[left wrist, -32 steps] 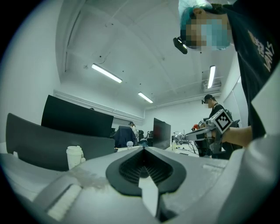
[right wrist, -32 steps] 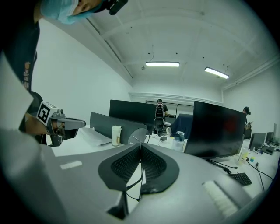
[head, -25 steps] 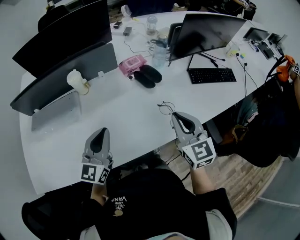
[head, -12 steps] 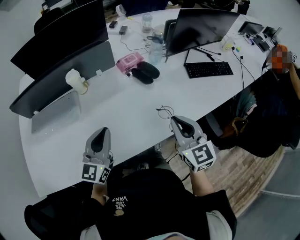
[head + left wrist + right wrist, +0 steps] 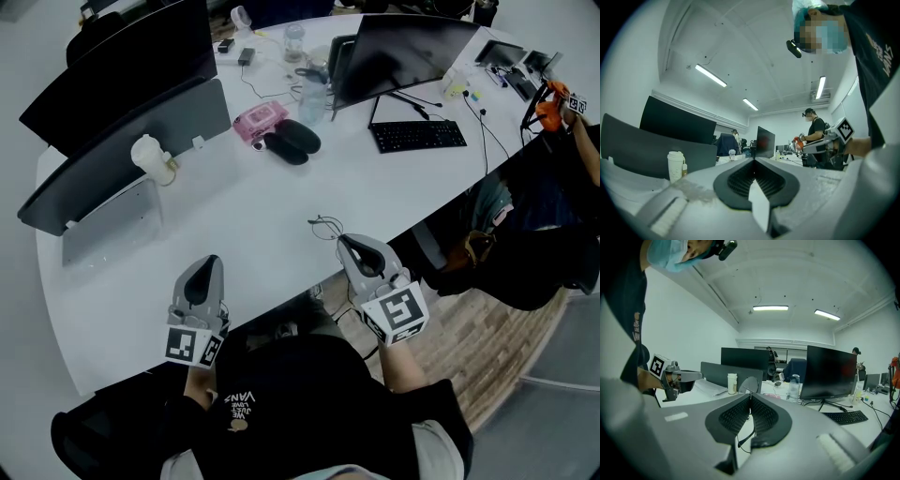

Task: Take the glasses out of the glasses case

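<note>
At one o'clock my right gripper (image 5: 345, 240) clamps the glasses (image 5: 324, 225) by their thin frame, which may bend under twisting; the left gripper (image 5: 209, 262) sits clenched, empty.

Two tools (image 5: 206, 267) (image 5: 345, 242), one glasses (image 5: 323, 225), one glasses case (image 5: 292, 141), one keyboard (image 5: 417, 137).

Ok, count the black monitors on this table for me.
2. One monitor stands at the far left, behind a grey panel; the other monitor stands far centre-right, behind the keyboard. More may lie out of frame.
</note>
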